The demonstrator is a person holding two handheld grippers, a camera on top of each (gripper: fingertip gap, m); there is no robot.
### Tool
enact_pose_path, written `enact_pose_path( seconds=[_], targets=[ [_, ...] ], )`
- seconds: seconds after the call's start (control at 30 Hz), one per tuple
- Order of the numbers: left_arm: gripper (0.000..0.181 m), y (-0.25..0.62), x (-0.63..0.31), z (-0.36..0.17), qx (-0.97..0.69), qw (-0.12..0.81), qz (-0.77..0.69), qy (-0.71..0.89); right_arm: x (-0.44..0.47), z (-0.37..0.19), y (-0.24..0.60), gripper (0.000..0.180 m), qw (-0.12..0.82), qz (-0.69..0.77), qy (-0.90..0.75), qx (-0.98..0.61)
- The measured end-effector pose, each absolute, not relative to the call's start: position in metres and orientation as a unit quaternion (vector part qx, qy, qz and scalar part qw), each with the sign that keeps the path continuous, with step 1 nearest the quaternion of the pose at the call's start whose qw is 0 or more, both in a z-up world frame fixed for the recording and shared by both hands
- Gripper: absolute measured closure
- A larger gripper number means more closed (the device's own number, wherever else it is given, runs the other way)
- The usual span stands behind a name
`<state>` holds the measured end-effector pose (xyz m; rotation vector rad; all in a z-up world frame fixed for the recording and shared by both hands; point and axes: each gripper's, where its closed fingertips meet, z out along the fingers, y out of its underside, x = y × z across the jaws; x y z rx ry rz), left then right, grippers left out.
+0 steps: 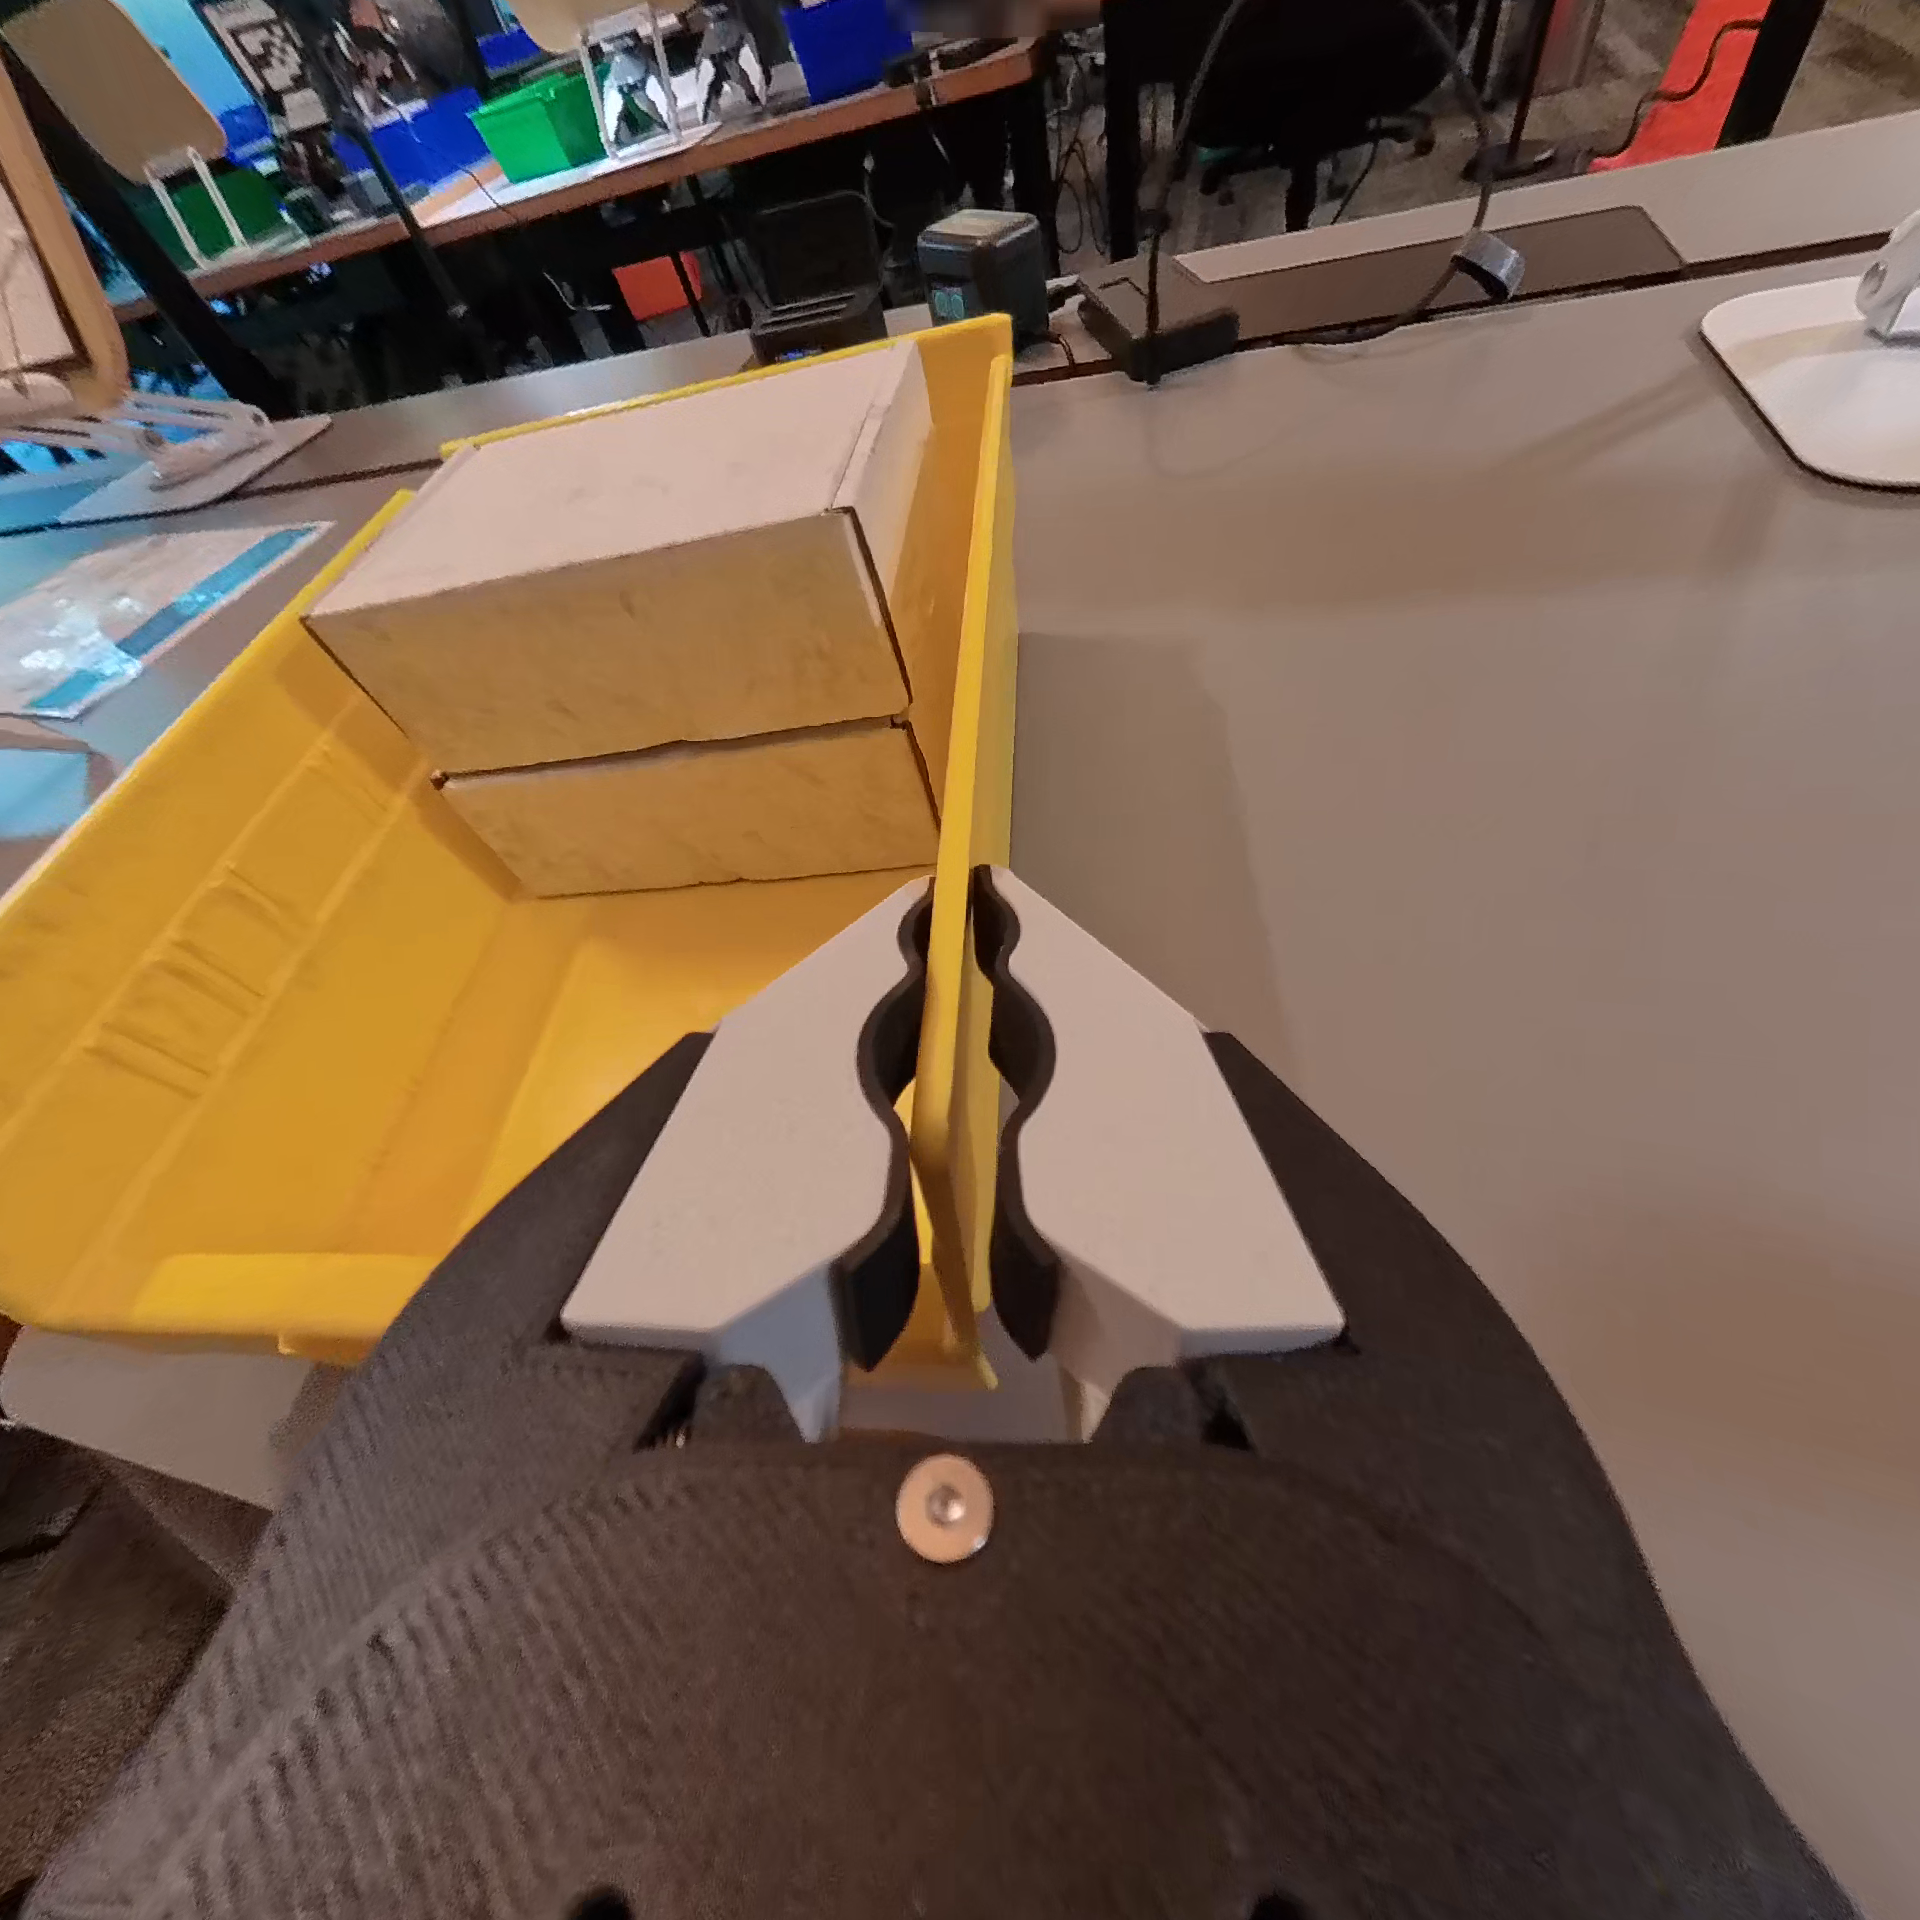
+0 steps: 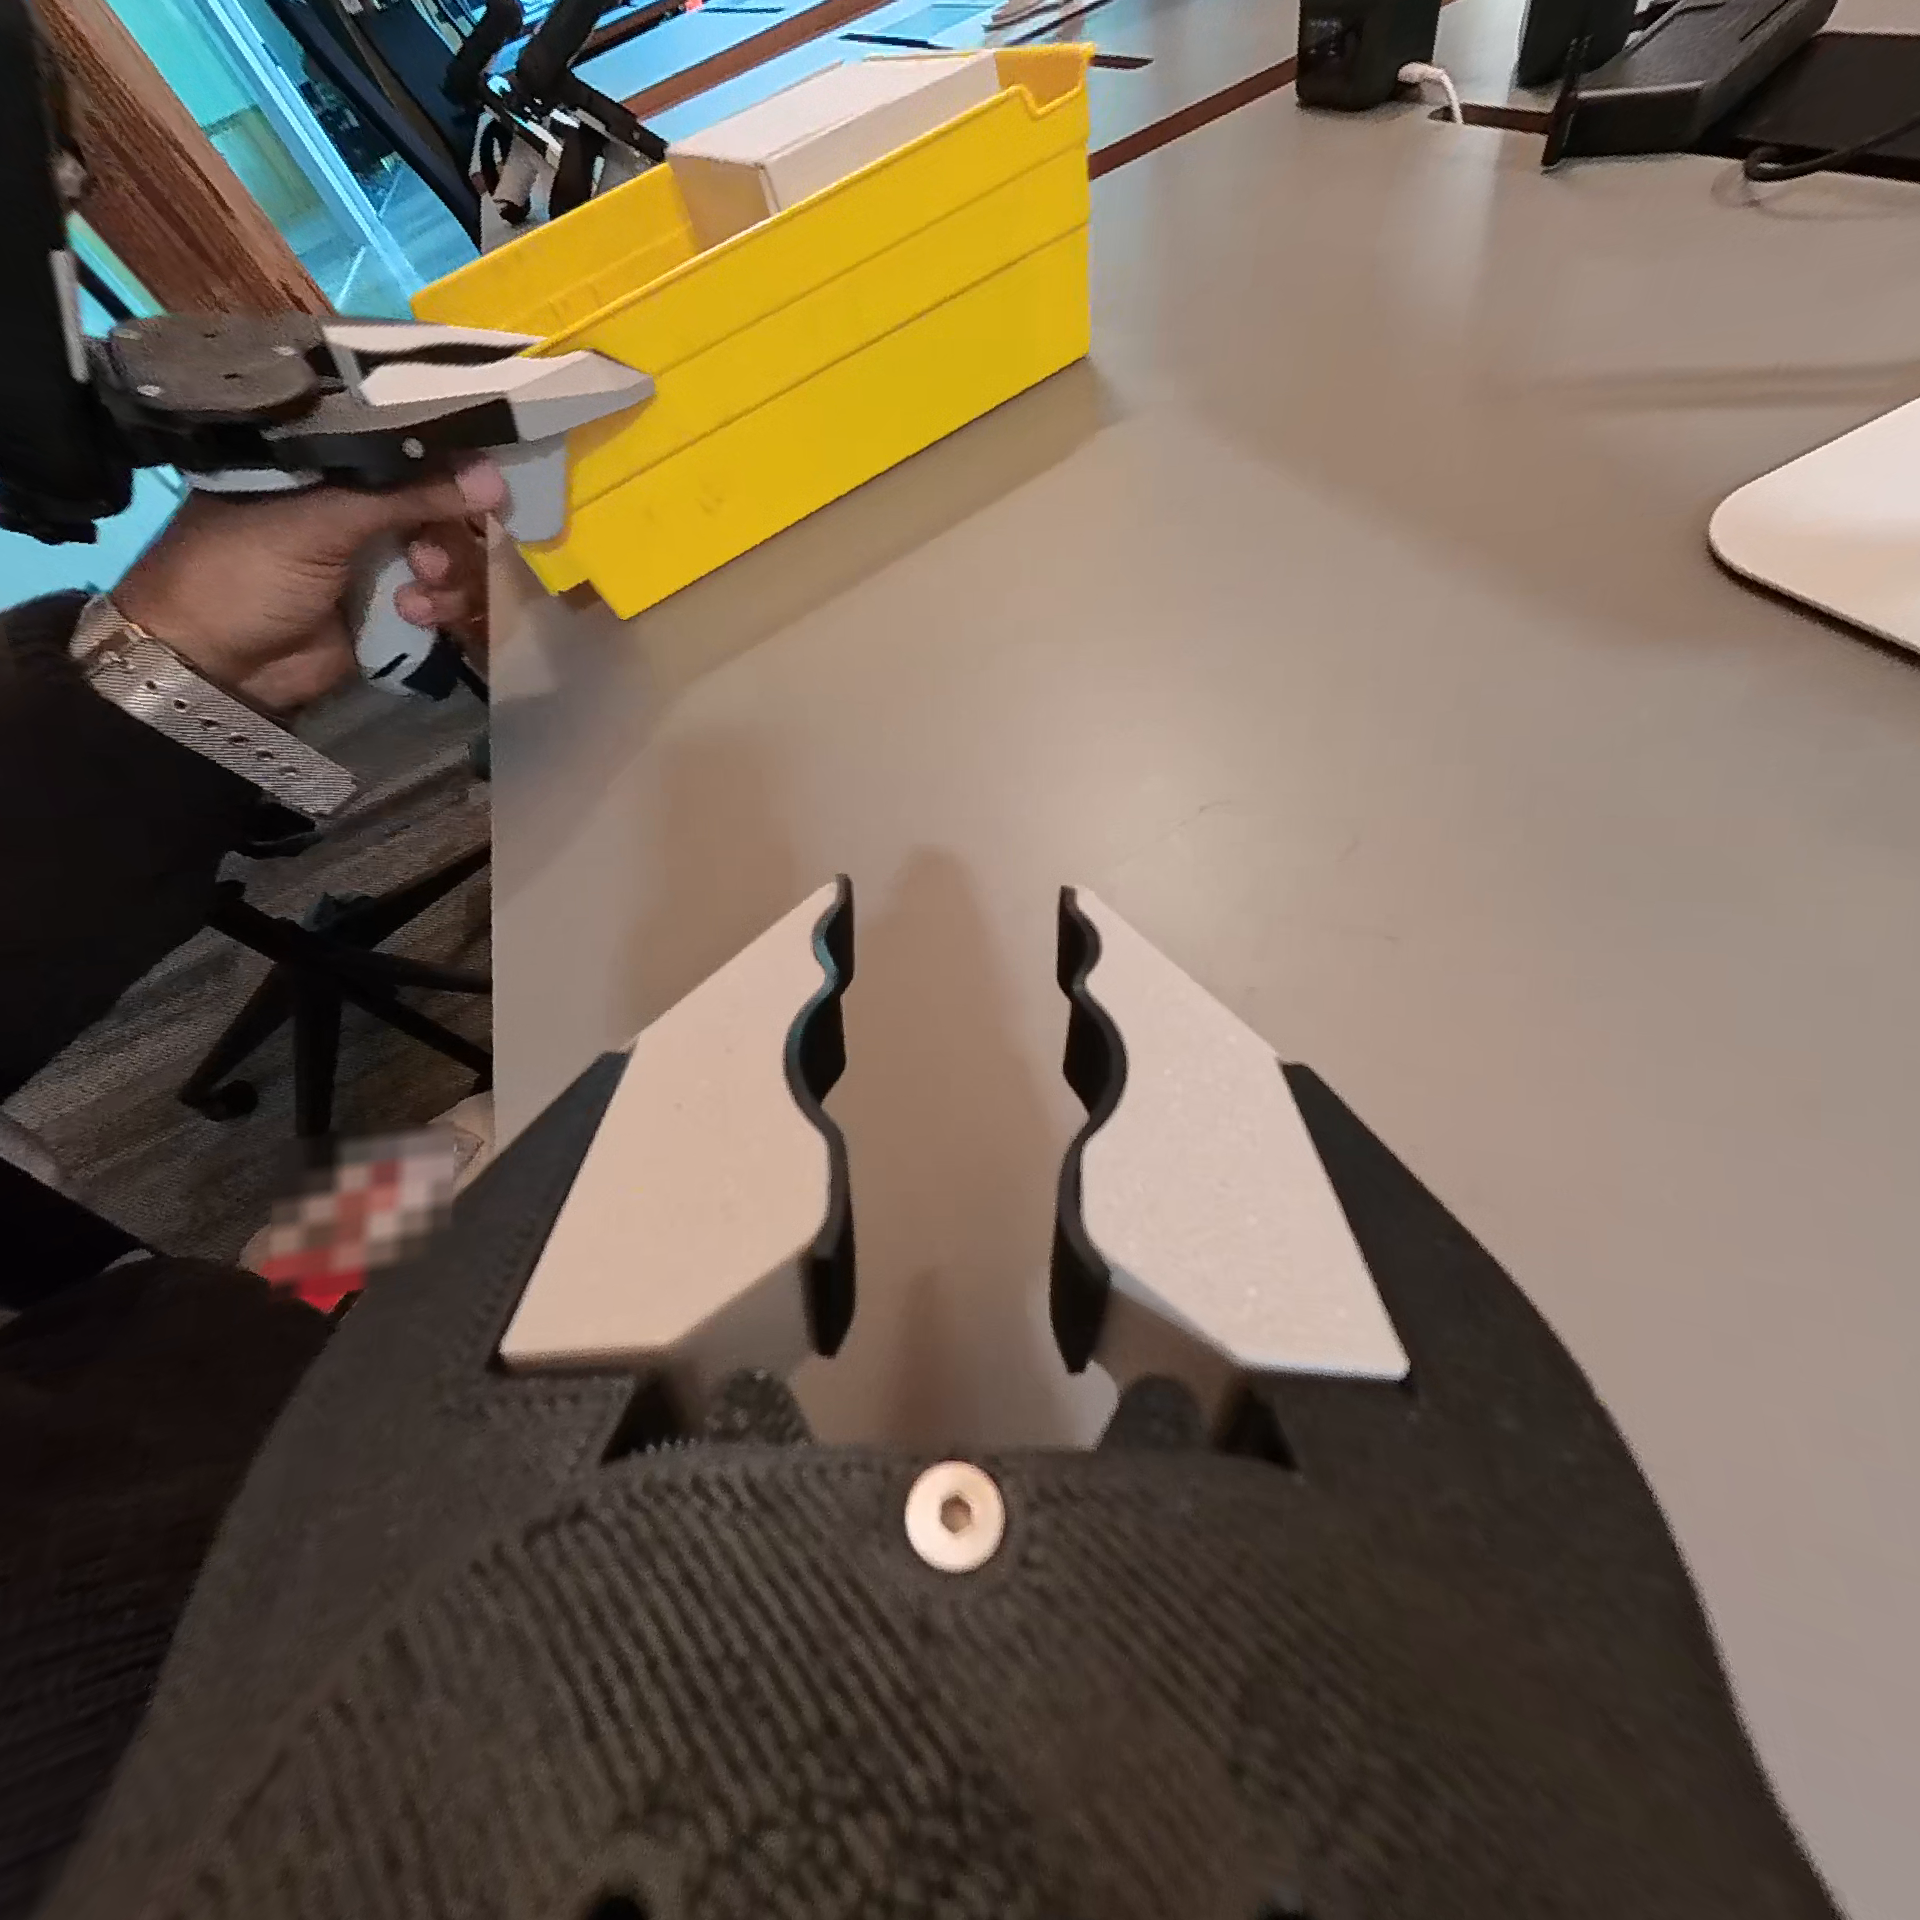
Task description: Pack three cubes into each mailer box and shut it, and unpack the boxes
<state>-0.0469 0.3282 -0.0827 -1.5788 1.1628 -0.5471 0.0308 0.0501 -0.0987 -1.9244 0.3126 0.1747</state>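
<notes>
Left wrist view — left gripper [image 1: 951,904] clamping yellow bin [image 1: 260,1039] wall, bin running lengthwise away

Ahead of the right gripper [image 2: 954,904] the grey bench [image 2: 1299,665] lies open toward twelve and one o'clock. The yellow bin [image 2: 831,343] blocks eleven o'clock (two stacked mailer boxes [image 1: 644,665] fill its far end), with a white base [image 2: 1849,530] at two.
</notes>
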Motion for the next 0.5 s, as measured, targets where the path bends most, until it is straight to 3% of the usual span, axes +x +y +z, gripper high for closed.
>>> enact_pose_path(
  seconds=[0.3,0.33,0.4,0.43,0.5],
  targets=[
    [0.175,0.328,-0.07,-0.081,-0.665,0.514,-0.255,0.478,0.033,-0.1,0.05,0.141,0.558,0.079,0.138,-0.814],
    [0.166,0.33,-0.073,-0.077,-0.67,0.523,-0.255,0.461,0.033,-0.1,0.049,0.141,0.559,0.081,0.14,-0.813],
    [0.089,0.323,-0.074,-0.072,-0.672,0.509,-0.278,0.461,0.034,-0.1,0.049,0.141,0.56,0.084,0.145,-0.811],
    [0.068,0.319,-0.077,-0.069,-0.679,0.492,-0.293,0.46,0.035,-0.1,0.048,0.141,0.56,0.086,0.148,-0.811],
    [0.049,0.317,-0.082,-0.05,-0.675,0.474,-0.331,0.459,0.036,-0.101,0.046,0.141,0.56,0.087,0.154,-0.809]
  ],
)
